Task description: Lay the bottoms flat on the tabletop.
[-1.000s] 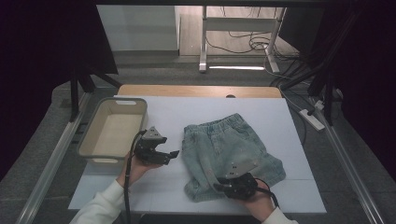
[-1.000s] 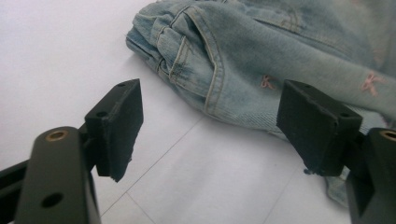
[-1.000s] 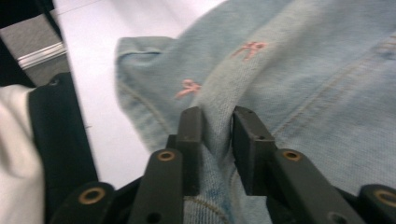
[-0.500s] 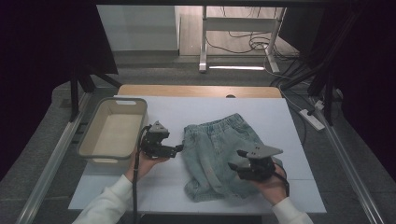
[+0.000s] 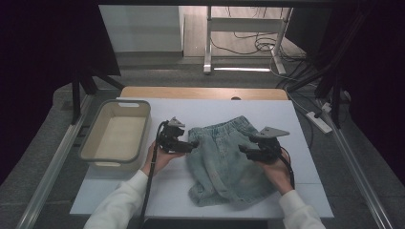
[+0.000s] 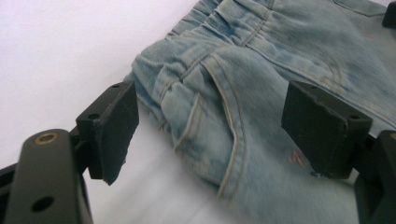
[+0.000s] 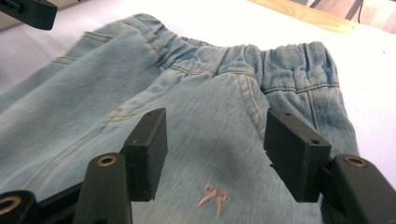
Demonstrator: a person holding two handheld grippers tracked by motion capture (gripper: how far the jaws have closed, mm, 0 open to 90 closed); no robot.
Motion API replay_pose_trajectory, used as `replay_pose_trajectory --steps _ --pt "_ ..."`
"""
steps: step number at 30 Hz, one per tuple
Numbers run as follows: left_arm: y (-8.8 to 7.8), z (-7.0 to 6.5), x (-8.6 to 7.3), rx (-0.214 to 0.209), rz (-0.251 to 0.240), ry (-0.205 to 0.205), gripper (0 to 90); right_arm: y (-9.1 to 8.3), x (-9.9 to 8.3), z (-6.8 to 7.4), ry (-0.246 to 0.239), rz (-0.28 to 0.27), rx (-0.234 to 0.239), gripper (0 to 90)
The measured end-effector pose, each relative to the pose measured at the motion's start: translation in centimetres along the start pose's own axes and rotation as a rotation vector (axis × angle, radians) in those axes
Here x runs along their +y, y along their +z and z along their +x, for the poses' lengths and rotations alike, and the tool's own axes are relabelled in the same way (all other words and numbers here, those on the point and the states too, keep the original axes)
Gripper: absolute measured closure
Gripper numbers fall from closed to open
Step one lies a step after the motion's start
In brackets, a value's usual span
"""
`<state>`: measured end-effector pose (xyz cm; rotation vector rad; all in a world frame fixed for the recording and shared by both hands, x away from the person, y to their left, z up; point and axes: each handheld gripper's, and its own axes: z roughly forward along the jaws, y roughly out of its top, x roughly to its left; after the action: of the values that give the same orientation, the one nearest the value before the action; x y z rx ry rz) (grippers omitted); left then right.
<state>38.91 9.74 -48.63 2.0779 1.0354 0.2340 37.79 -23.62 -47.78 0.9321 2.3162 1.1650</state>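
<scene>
From the high view, your denim shorts [image 5: 224, 164] lie flat on the white worktop [image 5: 305, 186], waistband toward the far edge, leg hems toward you. Your left tongs [image 5: 193, 144] sit at the shorts' left waistband corner, and your right tongs [image 5: 241, 150] hang over the right side of the denim, just below the waistband. A beige tub [image 5: 90, 143] stands to the left of the shorts, near your left hand [image 5: 160, 157]. Your right hand [image 5: 277, 171] rests over the shorts' right leg.

In the left gripper view, your left tongs [image 6: 210, 126] stand wide apart with the waistband corner and front pocket of the shorts [image 6: 261, 93] between the pads; neither pad presses on the cloth, and the left pad is over bare worktop [image 6: 60, 46].

In the right gripper view, your right tongs [image 7: 215, 149] have just been opening and now stand apart above the shorts [image 7: 93, 121], with plain denim showing in the gap and nothing clamped. A small pink mark [image 7: 212, 197] is on the fabric just ahead of the pads, and the elastic waistband [image 7: 280, 65] runs across farther off.
</scene>
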Motion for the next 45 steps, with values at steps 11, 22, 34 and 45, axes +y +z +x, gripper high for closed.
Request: replay_pose_trajectory --steps 11,22,34,45 --pt "1.7 0.5 1.3 0.018 0.023 0.002 19.9 1.5 1.3 -1.1 -0.036 0.018 -0.029 38.2" --pt "2.3 1.9 1.7 0.036 0.016 -0.053 20.2 2.6 1.9 -3.4 0.015 0.024 -0.065 36.6" --pt "2.5 2.9 1.1 0.061 0.059 -0.071 21.1 2.9 1.2 -5.3 0.059 0.038 -0.101 34.7" --pt "3.8 3.0 0.6 0.063 0.118 -0.063 21.0 4.4 0.7 -6.5 0.091 0.066 -0.082 34.7"
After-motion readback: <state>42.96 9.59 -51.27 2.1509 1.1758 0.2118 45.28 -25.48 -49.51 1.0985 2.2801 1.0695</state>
